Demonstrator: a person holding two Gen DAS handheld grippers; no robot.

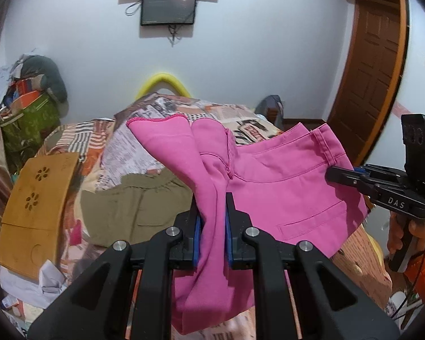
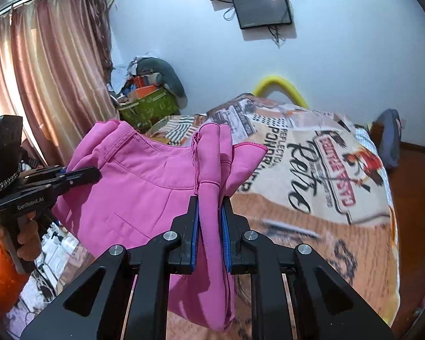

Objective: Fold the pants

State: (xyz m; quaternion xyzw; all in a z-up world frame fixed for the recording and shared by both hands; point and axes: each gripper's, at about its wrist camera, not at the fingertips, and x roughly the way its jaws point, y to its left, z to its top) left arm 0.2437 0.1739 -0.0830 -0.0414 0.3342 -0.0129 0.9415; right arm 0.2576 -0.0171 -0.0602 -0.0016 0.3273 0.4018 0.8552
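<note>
Hanging above the bed (image 2: pixel 340 198), the pink pants (image 1: pixel 283 187) are being gripped by both nearly closed grippers: left gripper (image 1: pixel 214 198) is pinching gathered fabric, right gripper (image 2: pixel 209 201) is pinching another fold.

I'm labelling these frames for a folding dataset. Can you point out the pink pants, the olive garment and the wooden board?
pink pants (image 1: pixel 286 192), left wrist view, seat panel above the back pocket.
olive garment (image 1: pixel 136 206), left wrist view, middle of the fabric.
wooden board (image 1: pixel 39 192), left wrist view, face between the flower cutouts.

Matt pink cloth pants (image 1: pixel 283 192); matt black plastic left gripper (image 1: pixel 212 206) with blue pads; smooth wooden board (image 1: pixel 39 206), left of frame
</note>
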